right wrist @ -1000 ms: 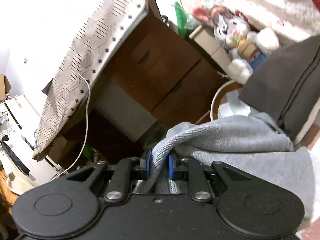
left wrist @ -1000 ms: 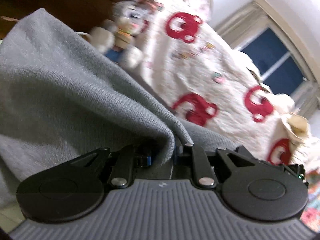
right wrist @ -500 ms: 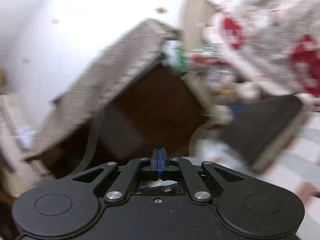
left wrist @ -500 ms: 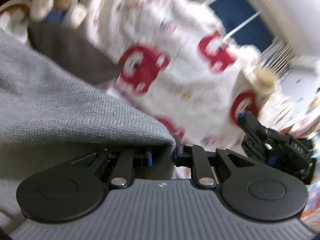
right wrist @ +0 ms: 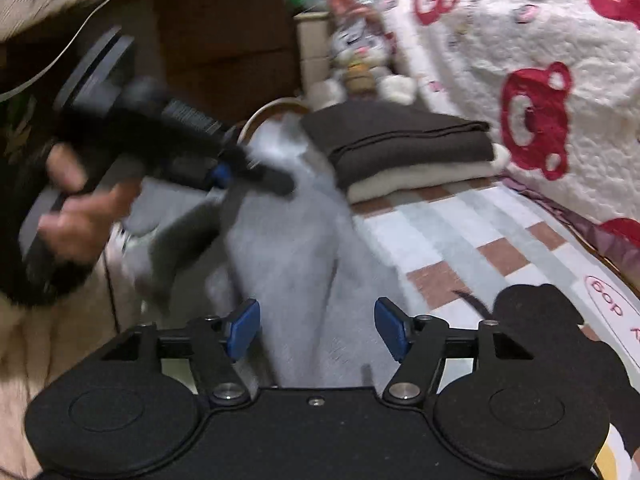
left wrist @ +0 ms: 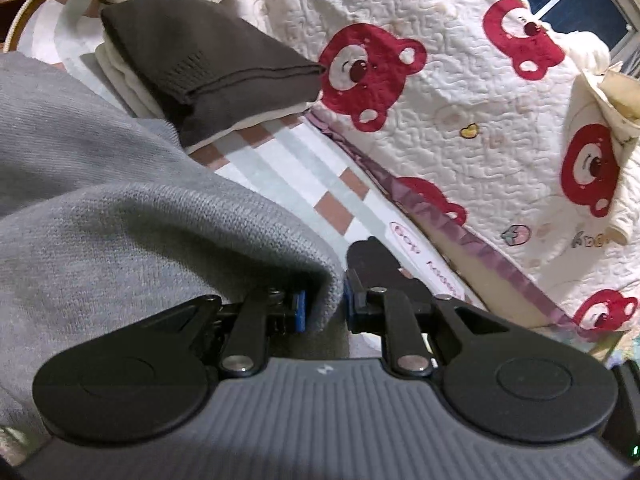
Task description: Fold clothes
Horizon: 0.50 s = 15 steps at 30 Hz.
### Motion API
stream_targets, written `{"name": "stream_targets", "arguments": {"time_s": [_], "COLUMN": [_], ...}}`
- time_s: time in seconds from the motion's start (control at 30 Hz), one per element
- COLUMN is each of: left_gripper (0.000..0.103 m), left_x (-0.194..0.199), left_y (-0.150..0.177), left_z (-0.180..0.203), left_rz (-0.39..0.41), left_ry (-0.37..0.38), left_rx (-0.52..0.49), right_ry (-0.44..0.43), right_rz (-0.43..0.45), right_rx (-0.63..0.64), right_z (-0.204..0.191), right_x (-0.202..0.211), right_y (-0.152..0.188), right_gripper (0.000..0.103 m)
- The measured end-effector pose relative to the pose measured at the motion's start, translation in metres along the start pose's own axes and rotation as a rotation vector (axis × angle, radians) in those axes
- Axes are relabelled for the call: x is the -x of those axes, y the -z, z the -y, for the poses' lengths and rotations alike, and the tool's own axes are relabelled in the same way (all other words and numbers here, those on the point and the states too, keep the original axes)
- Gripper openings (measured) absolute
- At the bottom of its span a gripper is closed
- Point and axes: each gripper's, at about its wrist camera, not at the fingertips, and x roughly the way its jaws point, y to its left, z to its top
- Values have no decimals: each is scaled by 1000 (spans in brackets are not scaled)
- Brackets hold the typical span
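A grey knit sweater (left wrist: 120,216) fills the left of the left wrist view. My left gripper (left wrist: 324,306) is shut on a fold of its edge. In the right wrist view the sweater (right wrist: 296,248) lies on the checked sheet (right wrist: 460,240) and runs between my right gripper's fingers. My right gripper (right wrist: 316,330) is open, its blue pads (right wrist: 244,326) wide apart on either side of the cloth. The left gripper (right wrist: 224,174) shows there at upper left, blurred, held by a hand and gripping the sweater.
A folded stack, a dark brown garment (left wrist: 208,64) on a cream one (right wrist: 416,178), lies at the sheet's far end. A white quilt with red bears (left wrist: 480,100) runs along the right. A plush rabbit (right wrist: 356,64) and a brown dresser (right wrist: 224,36) stand behind.
My right gripper let go of the grey sweater, shut empty, and now stands open over the cloth. Both grippers swung down toward the bed; the left still holds the sweater.
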Motion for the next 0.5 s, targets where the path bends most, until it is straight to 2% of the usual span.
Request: {"name": "stream_targets", "arguments": {"time_s": [0.07,0.13,0.23,0.27,0.3,0.33,0.37,0.47,0.5], "left_gripper": [17,17,20,26,31,49,64,86,88], "left_x": [4,7,13,15,25,40,54,80,81], "left_y": [0,0,-1,-1,-2,-3,-3,2,5], "left_z": [2,5,9,10,12,15,18,18,15], "left_rz": [6,11,19,22,39,64,89,135,130], "left_ry": [-9,-18,-32,-36,-35,-41,-69,-213,-275], "left_rx": [-20,-40,-70,-80,-106,-142,-187,-349,-404], "right_ry": [20,67,221,262,268,267,267,285,299], "right_rz": [-22,-50,-70,-54,-33,-1,34,140,160], "right_rx": [28,83,90,78,55,13,-33,-138,-155], "right_z": [-8,-14,-12,-8,-2,5,13,39,46], "right_x": [-6,-20,-49,-55,-55,-49,-42,-19,-14], "right_y": [8,17,31,33,32,27,21,3,-2], "right_gripper": [82,82,79,66,29,12,9,8,8]}}
